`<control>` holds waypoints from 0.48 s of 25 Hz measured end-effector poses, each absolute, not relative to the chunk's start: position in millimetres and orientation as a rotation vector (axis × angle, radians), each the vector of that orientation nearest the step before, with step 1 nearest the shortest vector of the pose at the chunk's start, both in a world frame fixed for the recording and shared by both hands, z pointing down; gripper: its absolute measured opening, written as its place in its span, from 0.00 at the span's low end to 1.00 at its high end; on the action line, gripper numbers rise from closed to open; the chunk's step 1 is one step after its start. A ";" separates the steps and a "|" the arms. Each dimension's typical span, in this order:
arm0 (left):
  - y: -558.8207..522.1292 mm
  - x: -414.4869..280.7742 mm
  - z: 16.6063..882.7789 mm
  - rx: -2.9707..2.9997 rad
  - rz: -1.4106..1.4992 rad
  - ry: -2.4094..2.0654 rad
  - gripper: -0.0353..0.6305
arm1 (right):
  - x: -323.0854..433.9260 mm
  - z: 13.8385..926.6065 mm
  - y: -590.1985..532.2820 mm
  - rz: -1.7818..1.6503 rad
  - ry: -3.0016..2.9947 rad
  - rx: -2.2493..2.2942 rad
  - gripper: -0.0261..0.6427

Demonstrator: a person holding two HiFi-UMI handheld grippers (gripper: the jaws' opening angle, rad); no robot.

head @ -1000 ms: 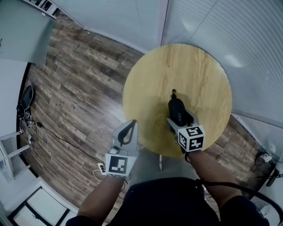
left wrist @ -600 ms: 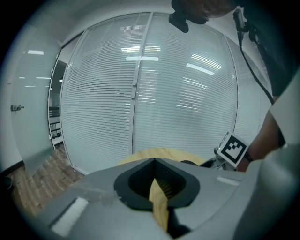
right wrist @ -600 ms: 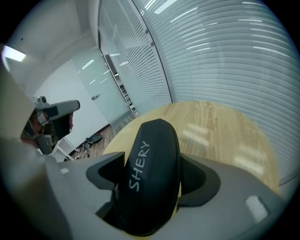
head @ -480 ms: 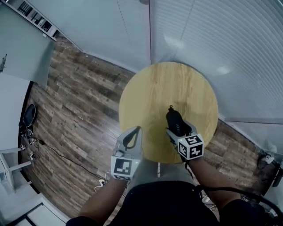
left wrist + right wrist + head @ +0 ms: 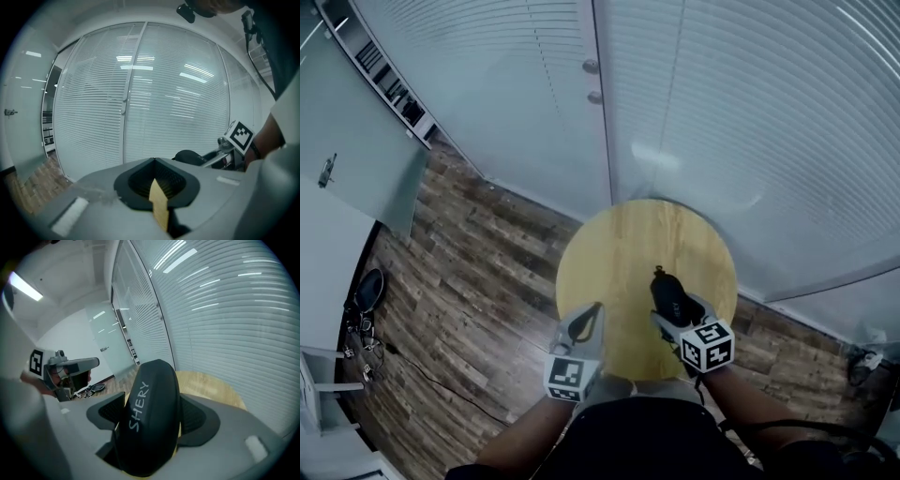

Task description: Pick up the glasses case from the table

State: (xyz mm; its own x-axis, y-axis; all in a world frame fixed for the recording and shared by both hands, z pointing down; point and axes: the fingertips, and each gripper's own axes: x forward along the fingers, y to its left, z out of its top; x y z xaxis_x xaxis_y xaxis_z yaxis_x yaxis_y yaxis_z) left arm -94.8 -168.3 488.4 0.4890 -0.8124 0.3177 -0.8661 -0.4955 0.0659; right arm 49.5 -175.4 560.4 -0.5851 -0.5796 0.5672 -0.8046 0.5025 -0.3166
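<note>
Office: glass partition walls (image 5: 722, 131) with blinds, wood-plank floor (image 5: 478, 281).

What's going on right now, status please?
Right gripper shut on black hard-shell glasses case, over round wooden table. Left gripper shut, empty. Nothing in the way.

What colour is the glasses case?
The glasses case is black with white lettering; right gripper view.

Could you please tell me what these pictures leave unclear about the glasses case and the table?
- Head view: whether the glasses case is clear of the table; too small, and the right tongs cover its near end.
- Right gripper view: the case's lower end, buried between the tongs.
- Left gripper view: most of the case, behind the left tongs.
- Every view: the case's inside.
</note>
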 end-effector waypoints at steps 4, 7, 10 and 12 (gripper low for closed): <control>-155.7 -84.2 466.0 2.569 0.329 -1.416 0.06 | 68.3 517.8 -167.9 0.771 -2.424 1.177 0.57; -151.8 -82.8 449.4 2.596 0.302 -1.425 0.06 | 77.1 490.9 -163.8 0.739 -2.471 1.177 0.57; -147.9 -84.1 429.1 2.606 0.252 -1.447 0.06 | 82.5 471.4 -154.3 0.688 -2.502 1.164 0.57; -143.9 -82.7 420.2 2.626 0.236 -1.457 0.06 | 87.1 459.9 -145.3 0.656 -2.528 1.157 0.57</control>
State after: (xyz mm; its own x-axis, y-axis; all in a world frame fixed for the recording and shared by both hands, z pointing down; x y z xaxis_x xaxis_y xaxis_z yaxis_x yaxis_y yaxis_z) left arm -82.7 -143.9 420.2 0.5219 -0.8296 0.1984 -0.8499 -0.5257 0.0374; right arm 87.1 -145.3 459.9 -0.6382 -0.6380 0.4310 -0.7671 0.5750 -0.2846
